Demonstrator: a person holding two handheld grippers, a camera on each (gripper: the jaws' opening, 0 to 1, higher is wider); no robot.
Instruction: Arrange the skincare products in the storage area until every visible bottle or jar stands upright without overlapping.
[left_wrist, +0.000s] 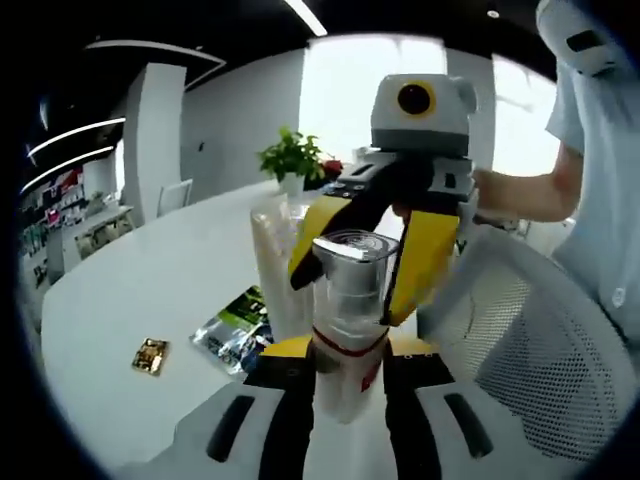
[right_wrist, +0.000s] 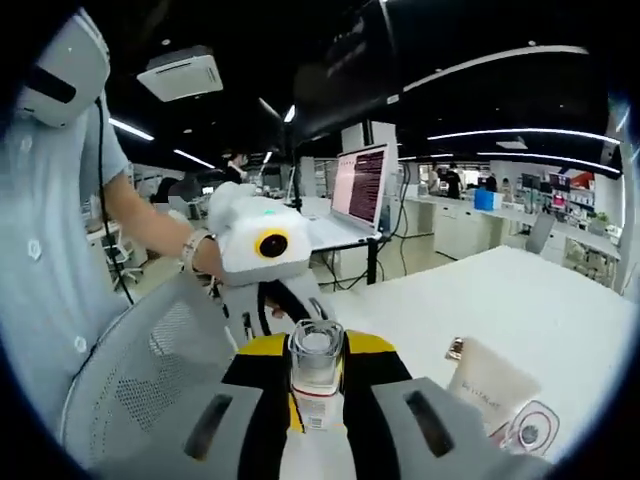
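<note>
Pump bottle (left_wrist: 345, 320) was held upright between both tools above the white desk (left_wrist: 130, 300).
Left tool (left_wrist: 345, 365) was clamped on its lower body; right tool (left_wrist: 365, 265) was clamped at its clear cap. Foil packets (left_wrist: 232, 330) were seen lying just beside.

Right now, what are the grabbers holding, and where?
Both hold one clear pump bottle: the left hand-held gripper clamps its lower body, the right hand-held gripper pinches its clear cap.
</note>
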